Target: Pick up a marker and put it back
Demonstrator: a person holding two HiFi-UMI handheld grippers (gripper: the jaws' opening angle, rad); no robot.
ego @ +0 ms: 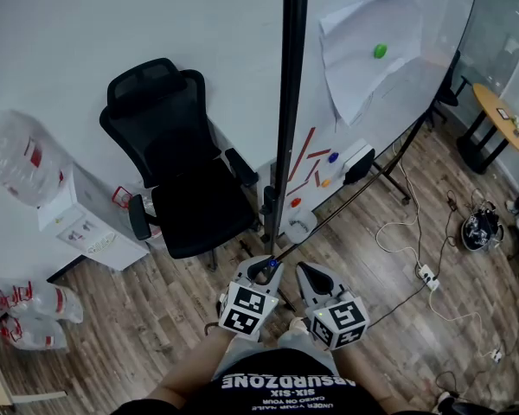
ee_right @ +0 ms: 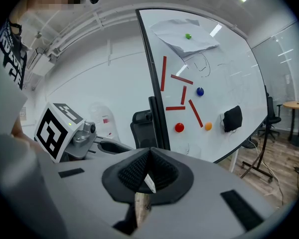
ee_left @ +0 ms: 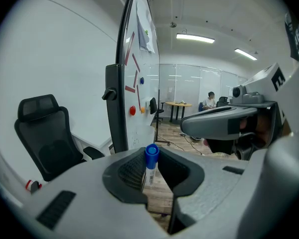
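- Your left gripper (ee_left: 150, 158) has the marker (ee_left: 150, 169). Its fingers (ee_left: 132, 171) are clamped on the white barrel, and the blue cap stands up just past the tips.
- Don't loosen that squeeze until the marker rests on its spot. The grip is near the cap end, so the long barrel below could swing or slip if you let off early.
- Your right gripper (ee_right: 148, 156) sits just beside the left with its fingers (ee_right: 134, 171) shut together. A small white sliver shows at the seam, and I can't tell what it is. Hold this hand clear of the path.
- The black post (ego: 287, 102) stands directly ahead, so steer around it rather than into it.
- Beyond it is the whiteboard (ee_right: 224, 83) with its black eraser (ee_right: 232, 117). The marker's resting place is probably there. Bring the marker in slowly and level, then open.
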